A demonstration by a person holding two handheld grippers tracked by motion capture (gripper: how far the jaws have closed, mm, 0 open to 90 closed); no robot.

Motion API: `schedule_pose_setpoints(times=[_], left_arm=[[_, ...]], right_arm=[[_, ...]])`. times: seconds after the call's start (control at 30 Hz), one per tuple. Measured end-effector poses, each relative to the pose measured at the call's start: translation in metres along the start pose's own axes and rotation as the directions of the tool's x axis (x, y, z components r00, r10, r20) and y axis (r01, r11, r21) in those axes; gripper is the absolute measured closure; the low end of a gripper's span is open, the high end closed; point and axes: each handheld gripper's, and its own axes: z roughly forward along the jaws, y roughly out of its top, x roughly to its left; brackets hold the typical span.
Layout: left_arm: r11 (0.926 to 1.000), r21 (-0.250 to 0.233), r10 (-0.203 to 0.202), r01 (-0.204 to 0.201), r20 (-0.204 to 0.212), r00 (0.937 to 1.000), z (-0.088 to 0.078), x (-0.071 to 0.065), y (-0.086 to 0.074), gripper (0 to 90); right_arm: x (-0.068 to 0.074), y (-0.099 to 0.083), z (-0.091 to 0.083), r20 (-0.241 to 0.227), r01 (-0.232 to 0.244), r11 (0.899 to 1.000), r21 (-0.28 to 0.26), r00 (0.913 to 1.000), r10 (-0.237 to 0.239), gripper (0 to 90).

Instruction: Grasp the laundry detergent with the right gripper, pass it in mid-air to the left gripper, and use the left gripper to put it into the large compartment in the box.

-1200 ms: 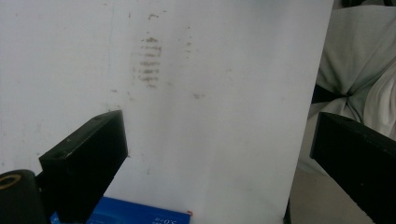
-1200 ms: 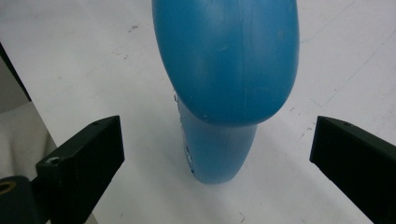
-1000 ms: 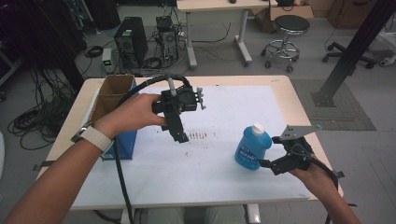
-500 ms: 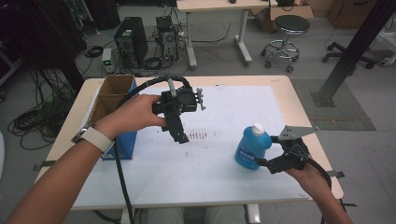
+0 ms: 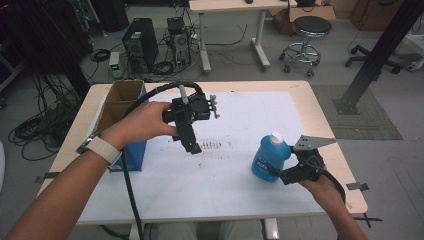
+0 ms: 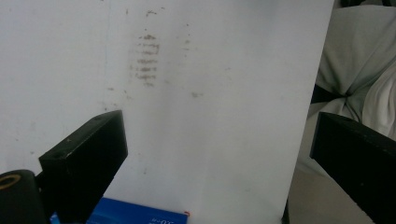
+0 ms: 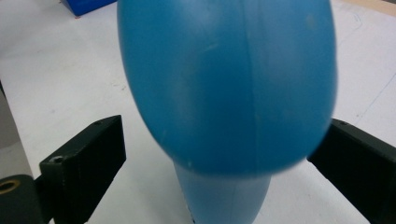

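the worktop (image 5: pixel 300 105) is covered by a white sheet (image 5: pixel 250 120). a cardboard box (image 5: pixel 117 107) is seen well left of the blue bottle (image 5: pixel 269 159), at the sheet's edge. the bottle is stood upright on the sheet near the worktop's right edge. the left tool (image 5: pixel 192 145) is held above the sheet, left of the bottle, its jaws spread wide and empty. the right tool (image 5: pixel 277 172) is placed at the bottle's base, jaws apart on either side, not clamped.

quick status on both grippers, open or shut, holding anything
Left gripper: open, empty, held above the white table sheet.
Right gripper: open, jaws either side of the blue plastic bottle, not clamped.
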Motion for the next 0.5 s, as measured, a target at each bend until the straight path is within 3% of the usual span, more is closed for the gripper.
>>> schedule_pose_setpoints(times=[0.5], left_arm=[[1.0,-0.006,-0.004,0.004,0.004,1.0,0.002,0.0005,-0.0008,4.5]], right_arm=[[-0.0018,-0.0029,0.0098,-0.021,-0.02,0.999,-0.049,0.9996,0.019,10.3]])
